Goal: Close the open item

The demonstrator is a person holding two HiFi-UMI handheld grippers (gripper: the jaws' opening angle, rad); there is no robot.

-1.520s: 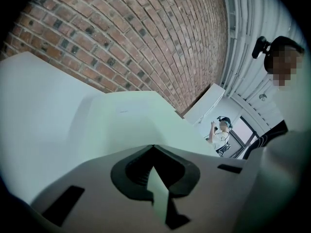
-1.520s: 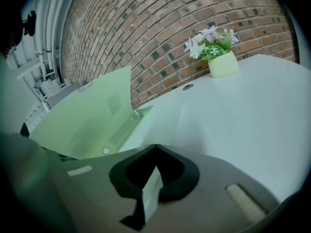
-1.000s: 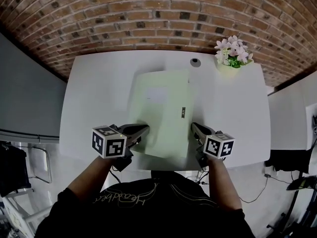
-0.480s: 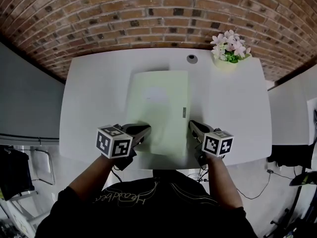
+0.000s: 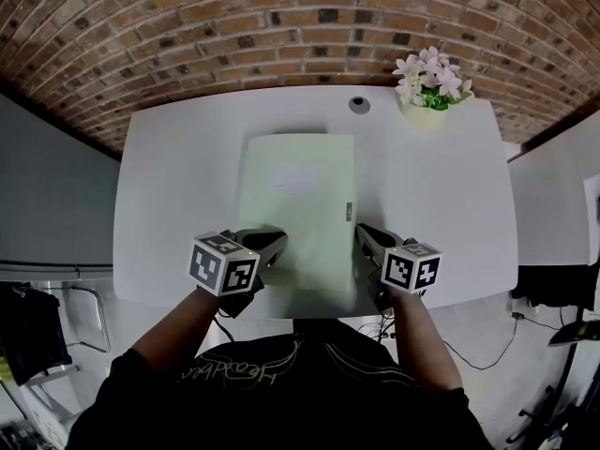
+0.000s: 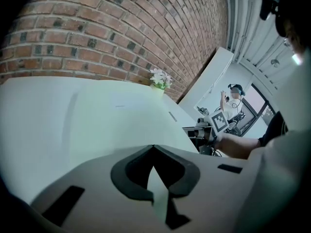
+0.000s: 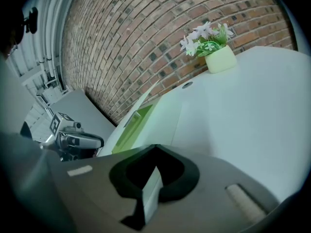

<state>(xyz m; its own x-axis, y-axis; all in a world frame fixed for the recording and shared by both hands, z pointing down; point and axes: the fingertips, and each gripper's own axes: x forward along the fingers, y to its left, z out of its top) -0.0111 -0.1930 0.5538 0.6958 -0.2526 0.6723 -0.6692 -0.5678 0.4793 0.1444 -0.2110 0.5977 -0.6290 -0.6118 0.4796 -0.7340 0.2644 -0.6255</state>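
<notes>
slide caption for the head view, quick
Left gripper and right gripper pinch a pale green flat box on a white table.

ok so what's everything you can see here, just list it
table: one, white, against the wall
folder: one, pale green, middle of the table, cover looks slightly raised
clasp: one, grey, folder's right edge
flower pot: one, pale yellow, pink-white flowers, table's far right corner
cable hole: one, grey, far edge, left of the pot
brick wall: one, red-brown, behind the table
other person: one, far off in the left gripper view
left gripper: one, grey, marker cube, shut on the folder's near left corner
right gripper: one, same, shut on its near right corner
arms: two, dark top, nearest the camera
</notes>
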